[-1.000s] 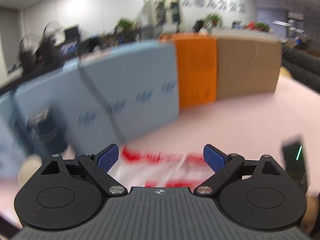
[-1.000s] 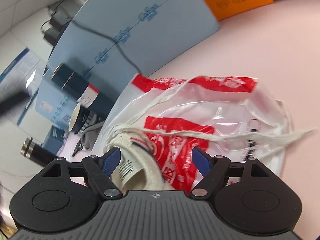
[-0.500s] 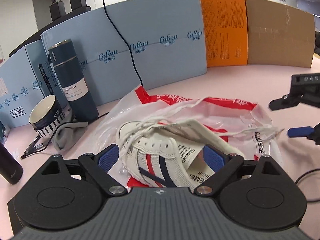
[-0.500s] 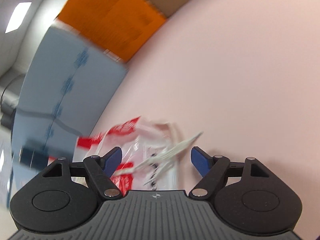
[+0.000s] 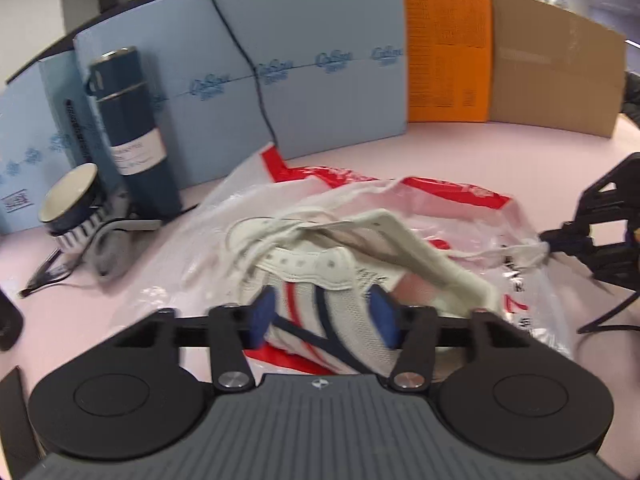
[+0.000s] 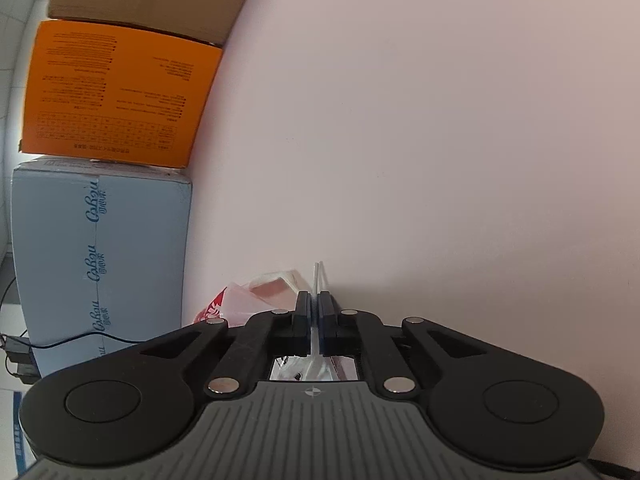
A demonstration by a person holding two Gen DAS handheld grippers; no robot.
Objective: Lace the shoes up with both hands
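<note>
Closing just now, your left hand-held gripper [image 5: 325,317] clamped the sneaker [image 5: 320,280]; your right hand-held gripper [image 6: 314,307] pinched the shoelace [image 6: 319,276] tip.

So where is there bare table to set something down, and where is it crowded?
Bare pink table runs between the plastic bag and the orange and brown boards. Crowded around the flask, cup and cables, and on the bag holding the shoe.

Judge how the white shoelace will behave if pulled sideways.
The thin white shoelace droops across the clear red-printed plastic bag, so it is probably floppy. Pinched in the right claw, it may tug the likely light white striped canvas shoe.
</note>
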